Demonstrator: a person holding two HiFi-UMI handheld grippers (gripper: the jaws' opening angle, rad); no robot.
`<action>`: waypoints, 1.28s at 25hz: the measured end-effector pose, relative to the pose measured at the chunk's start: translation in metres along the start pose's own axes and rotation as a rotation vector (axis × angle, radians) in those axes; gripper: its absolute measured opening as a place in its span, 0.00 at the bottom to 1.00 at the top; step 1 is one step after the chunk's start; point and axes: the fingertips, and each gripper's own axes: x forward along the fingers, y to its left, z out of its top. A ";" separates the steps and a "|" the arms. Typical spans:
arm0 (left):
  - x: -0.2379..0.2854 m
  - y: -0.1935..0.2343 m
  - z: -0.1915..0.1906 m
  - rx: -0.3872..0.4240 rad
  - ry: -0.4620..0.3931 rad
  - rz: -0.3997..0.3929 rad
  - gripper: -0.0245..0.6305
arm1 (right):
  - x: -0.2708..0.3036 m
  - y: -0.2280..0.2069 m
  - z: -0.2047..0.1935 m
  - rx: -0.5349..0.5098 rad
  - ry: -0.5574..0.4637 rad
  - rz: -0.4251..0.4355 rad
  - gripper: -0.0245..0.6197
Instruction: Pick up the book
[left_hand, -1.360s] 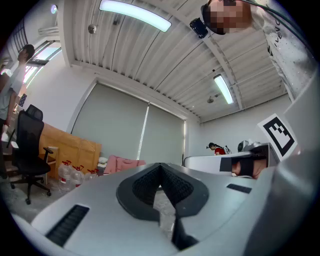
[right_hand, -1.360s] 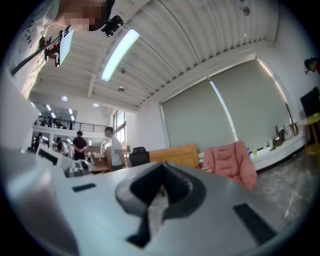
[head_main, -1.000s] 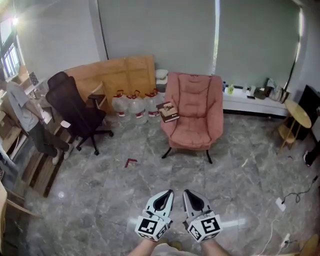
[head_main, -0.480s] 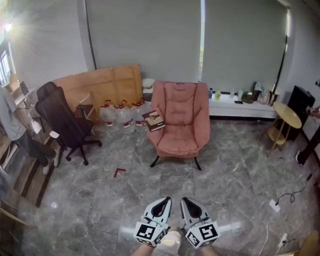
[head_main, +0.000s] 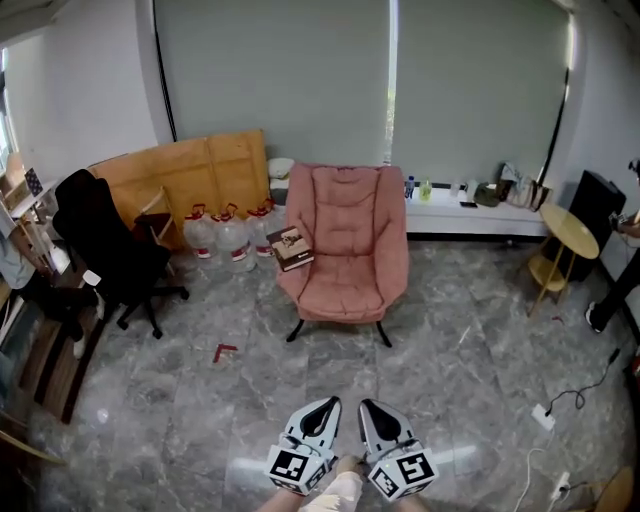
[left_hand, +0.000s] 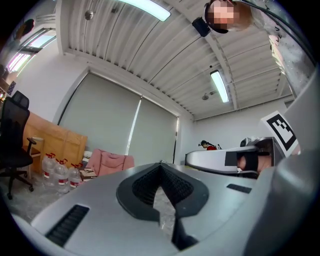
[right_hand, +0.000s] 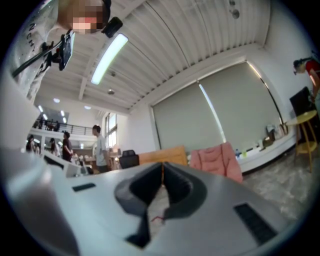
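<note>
Left gripper (head_main: 326, 403) and right gripper (head_main: 367, 405), side by side at 6 o'clock in the head view, each with jaws closed together on nothing, pointing toward 12 o'clock over the grey marble floor (head_main: 450, 370). At 12 o'clock, well apart from both, stands a pink armchair (head_main: 350, 250); the book (head_main: 290, 247) lies on its armrest at 11 o'clock. Water bottles (head_main: 228, 235) stand just beside that armrest, before a wooden board (head_main: 185, 170). Black office chair (head_main: 105, 250) at 10 o'clock; yellow table (head_main: 566, 230) at 2 o'clock.
</note>
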 end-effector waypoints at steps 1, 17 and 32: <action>0.006 0.000 -0.003 0.005 0.005 -0.004 0.07 | 0.002 -0.008 0.001 0.008 -0.008 -0.004 0.06; 0.130 0.054 -0.013 -0.017 0.003 0.018 0.07 | 0.094 -0.106 0.013 -0.025 0.037 -0.007 0.06; 0.167 0.078 -0.015 -0.013 0.010 0.041 0.07 | 0.134 -0.136 0.003 0.018 0.066 0.007 0.06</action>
